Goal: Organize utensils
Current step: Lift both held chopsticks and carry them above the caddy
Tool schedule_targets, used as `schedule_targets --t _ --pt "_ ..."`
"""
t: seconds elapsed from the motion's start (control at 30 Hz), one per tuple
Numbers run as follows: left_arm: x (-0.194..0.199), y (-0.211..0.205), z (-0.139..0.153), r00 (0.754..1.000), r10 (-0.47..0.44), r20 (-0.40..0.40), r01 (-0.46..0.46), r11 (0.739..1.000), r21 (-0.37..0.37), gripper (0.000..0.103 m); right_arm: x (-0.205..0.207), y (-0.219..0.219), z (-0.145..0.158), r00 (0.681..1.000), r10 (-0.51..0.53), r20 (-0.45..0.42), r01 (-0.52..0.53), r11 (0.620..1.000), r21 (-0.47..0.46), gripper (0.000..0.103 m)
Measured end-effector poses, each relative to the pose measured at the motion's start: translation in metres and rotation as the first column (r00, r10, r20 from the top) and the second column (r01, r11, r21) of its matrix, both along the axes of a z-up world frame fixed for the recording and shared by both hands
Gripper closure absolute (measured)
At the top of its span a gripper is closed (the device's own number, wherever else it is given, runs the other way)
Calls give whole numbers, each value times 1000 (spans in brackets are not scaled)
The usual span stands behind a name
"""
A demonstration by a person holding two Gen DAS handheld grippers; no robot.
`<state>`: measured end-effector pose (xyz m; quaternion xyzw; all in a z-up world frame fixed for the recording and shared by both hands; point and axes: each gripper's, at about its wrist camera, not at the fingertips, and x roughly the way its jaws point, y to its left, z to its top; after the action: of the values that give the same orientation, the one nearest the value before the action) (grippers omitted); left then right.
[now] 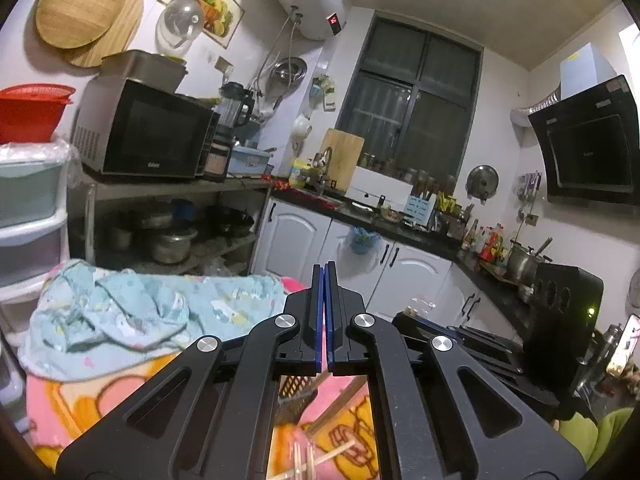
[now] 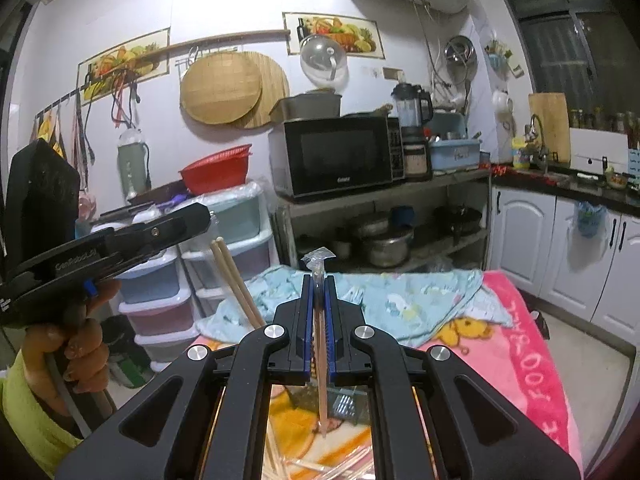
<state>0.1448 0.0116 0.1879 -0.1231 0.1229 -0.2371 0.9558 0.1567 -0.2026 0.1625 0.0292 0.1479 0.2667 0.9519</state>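
Note:
My right gripper (image 2: 319, 280) is shut on a thin wooden chopstick in a clear plastic wrapper (image 2: 320, 360), which stands upright between the blue pads with its crinkled wrapper top poking above them. My left gripper (image 1: 324, 276) is shut, with nothing visible between its pads. In the right wrist view a hand in a yellow-green sleeve holds the left gripper (image 2: 200, 214) up at the left. Two bare wooden chopsticks (image 2: 234, 280) slant upward beside it, their lower ends hidden. Loose chopsticks (image 1: 310, 460) and a dark slotted basket (image 1: 294, 396) lie below on the pink blanket.
A pink cartoon blanket (image 2: 520, 360) covers the table, with a crumpled light-blue cloth (image 1: 132, 312) at its far side. Behind are plastic drawers (image 2: 160, 312), a shelf of pots with a microwave (image 2: 336, 156), white cabinets (image 1: 296, 236) and a cluttered counter.

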Motion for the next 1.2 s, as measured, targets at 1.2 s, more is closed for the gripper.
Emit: schedule_targets --t 1.2 --pt "75 -9 -23 998 13 -69 -17 998 -54 103 65 -6 5 982 -146 119 149 988 -23 98"
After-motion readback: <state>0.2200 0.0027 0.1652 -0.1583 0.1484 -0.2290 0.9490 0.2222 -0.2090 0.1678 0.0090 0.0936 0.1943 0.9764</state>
